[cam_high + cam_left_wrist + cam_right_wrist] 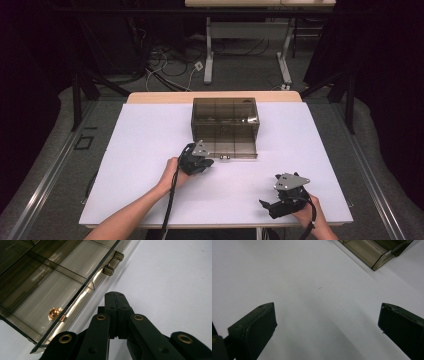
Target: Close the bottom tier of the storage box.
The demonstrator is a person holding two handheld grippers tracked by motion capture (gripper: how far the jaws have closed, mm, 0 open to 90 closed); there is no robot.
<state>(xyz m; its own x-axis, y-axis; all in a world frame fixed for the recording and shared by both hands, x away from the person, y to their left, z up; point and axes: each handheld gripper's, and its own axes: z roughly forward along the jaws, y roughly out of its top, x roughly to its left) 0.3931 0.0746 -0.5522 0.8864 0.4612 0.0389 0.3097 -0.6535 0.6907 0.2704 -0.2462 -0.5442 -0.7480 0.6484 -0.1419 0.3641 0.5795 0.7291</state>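
- My left gripper (204, 162) sits just in front of the drawer (225, 142), near the table's (140, 150) middle; jaws pressed together, nothing between them.
- My right gripper (272, 205) rests near the table's front right corner, well apart from the drawer; jaws wide apart, only bare table between them in the right gripper view.
- The drawer is pulled out of a smoky clear box (225, 115) that stands toward the table's far edge, centre.
- The drawer's two knobs (113, 263) face the front edge, just ahead of the left jaw tips and not touching.
- Contents: one small gold trinket (54, 313) in the drawer's near corner compartment, right against the front wall, with a tiny copper bit (62, 318) beside it. The other compartments I can see look empty; the box upper tiers are too murky to tell.
- Risk: if I push the drawer in with closed tips, an off-centre shove could skew it so it jams, or slide the whole light box toward the far edge, since nothing braces it.
- Risk: a hard shove could bounce the trinket over a divider.
- Risk: the tips could slip off the round knobs and scrape the front wall.
- The right gripper is too far off to steady the box now.
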